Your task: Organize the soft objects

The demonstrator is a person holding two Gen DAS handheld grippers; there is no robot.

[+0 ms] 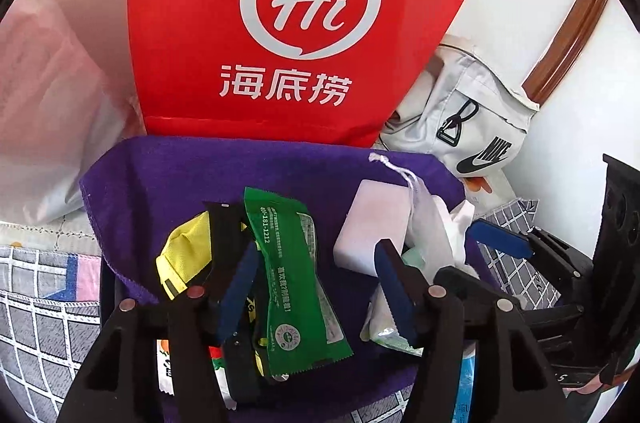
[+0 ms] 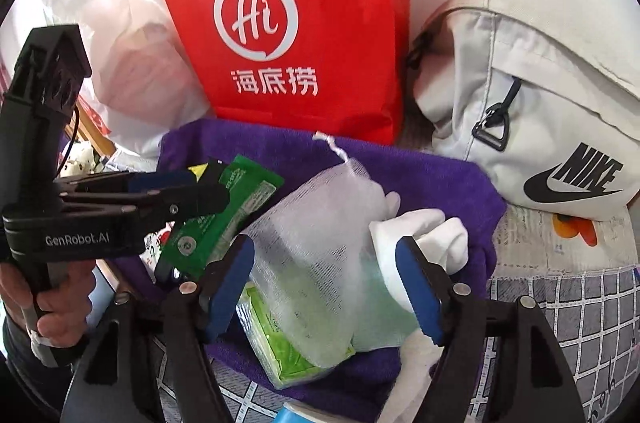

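Though hidden in the left view, hand (image 2: 44, 307) on left claw (image 2: 216, 191).

Left gripper (image 1: 316, 287): black plastic frame, blue serrated pads (image 1: 394, 287), round silver pivot screws (image 1: 437, 290). Right gripper (image 2: 326, 287): same build. Lower left of right-wrist view: white "GenRobot.AI" lettering (image 2: 77, 239), thin black cable (image 2: 74, 139), hand (image 2: 52, 311), dark sleeve (image 2: 18, 351).

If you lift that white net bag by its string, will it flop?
Probably. The white net bag looks like thin, see-through mesh slumped on the purple towel, so it should sag. The green packet inside would likely slide to the bottom. It seems light.
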